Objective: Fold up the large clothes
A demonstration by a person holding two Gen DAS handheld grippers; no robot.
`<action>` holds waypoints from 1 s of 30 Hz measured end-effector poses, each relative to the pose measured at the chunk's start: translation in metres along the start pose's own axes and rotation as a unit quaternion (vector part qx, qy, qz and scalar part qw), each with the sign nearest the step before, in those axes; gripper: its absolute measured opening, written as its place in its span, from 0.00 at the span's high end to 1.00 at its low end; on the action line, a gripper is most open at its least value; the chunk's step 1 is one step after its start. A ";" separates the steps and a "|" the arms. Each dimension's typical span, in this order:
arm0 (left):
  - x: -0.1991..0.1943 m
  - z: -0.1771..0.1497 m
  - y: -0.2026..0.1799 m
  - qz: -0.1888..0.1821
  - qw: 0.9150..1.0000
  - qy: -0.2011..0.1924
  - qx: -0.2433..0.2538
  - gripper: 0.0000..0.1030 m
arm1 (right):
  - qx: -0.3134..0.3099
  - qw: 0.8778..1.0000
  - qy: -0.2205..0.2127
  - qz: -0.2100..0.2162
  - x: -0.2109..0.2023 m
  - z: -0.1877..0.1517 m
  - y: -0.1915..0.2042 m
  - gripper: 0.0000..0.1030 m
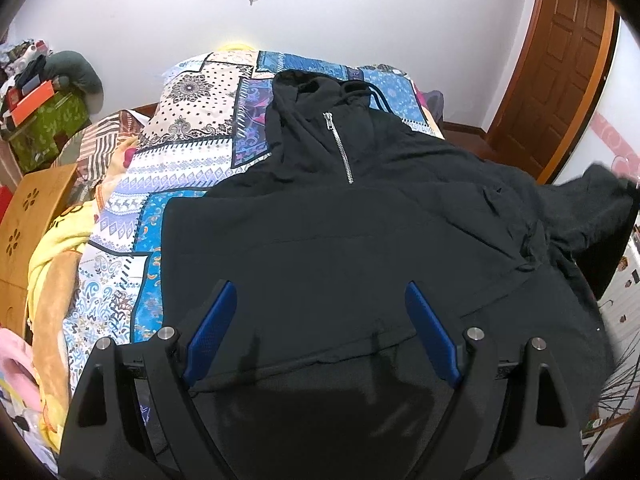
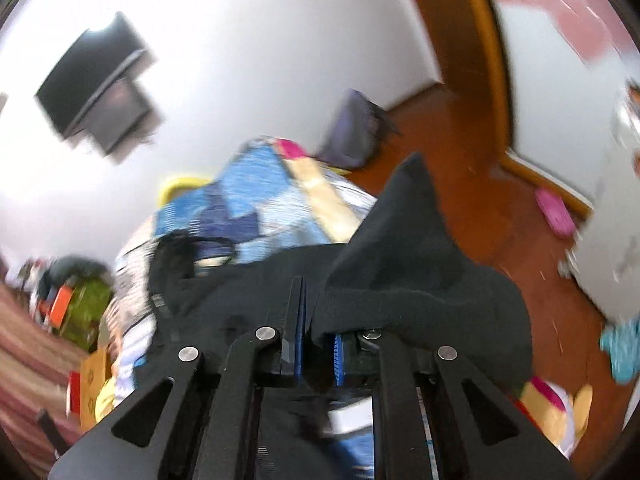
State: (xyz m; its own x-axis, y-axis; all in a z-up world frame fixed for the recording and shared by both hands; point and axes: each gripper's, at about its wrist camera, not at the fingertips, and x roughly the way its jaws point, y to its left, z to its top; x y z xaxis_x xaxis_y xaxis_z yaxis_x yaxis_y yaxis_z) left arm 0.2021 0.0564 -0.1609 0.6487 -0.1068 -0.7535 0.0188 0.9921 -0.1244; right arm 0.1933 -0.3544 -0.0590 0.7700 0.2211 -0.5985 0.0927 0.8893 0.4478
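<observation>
1. A black hoodie lies face up on the bed, over a patchwork bedspread of blue, cream and purple panels.
2. Its hood points toward the far end of the bed, with a silver half zipper running down from the collar and dark drawstrings beside it.
3. The body is spread fairly flat, with creases near the right shoulder; the hem lies at the near edge of the bed, just under the left gripper.
4. The hoodie's right-side sleeve is lifted off toward the bed's right edge.
5. The left gripper hovers low over the lower front of the hoodie, its blue-padded fingers wide apart and holding nothing.
6. In the blurred right wrist view, the right gripper has its jaws drawn close and clamped on a fold of black fabric.
7. That cloth, the hoodie, rises in a peak above the fingers and drapes over the gripper's right side.
8. The right gripper is tilted, with the wooden floor and door frame beyond it.
</observation>
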 end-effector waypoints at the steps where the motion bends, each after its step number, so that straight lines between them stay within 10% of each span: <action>1: -0.001 0.000 0.001 -0.001 1.000 -0.001 -0.002 0.17 | -0.013 1.000 0.001 0.008 0.000 0.000 0.011 0.90; 7: -0.011 -0.004 0.014 -0.003 1.000 -0.008 -0.017 0.17 | -0.114 0.991 0.038 0.064 0.024 -0.029 0.085 0.90; 17: -0.021 -0.012 0.025 0.009 1.000 -0.007 -0.026 0.17 | -0.176 0.953 0.233 0.076 0.126 -0.130 0.122 0.87; 30: -0.011 -0.012 0.006 0.008 1.000 0.004 -0.008 0.17 | -0.143 0.962 0.218 0.082 0.087 -0.111 0.104 0.65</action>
State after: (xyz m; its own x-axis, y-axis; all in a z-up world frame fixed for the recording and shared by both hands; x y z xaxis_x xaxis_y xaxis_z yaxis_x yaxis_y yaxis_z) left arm 0.1862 0.0625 -0.1614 0.6420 -0.0918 -0.7612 -0.0036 0.9924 -0.1228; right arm 0.2002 -0.1979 -0.1383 0.4160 0.4591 -0.7849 -0.2324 0.8882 0.3964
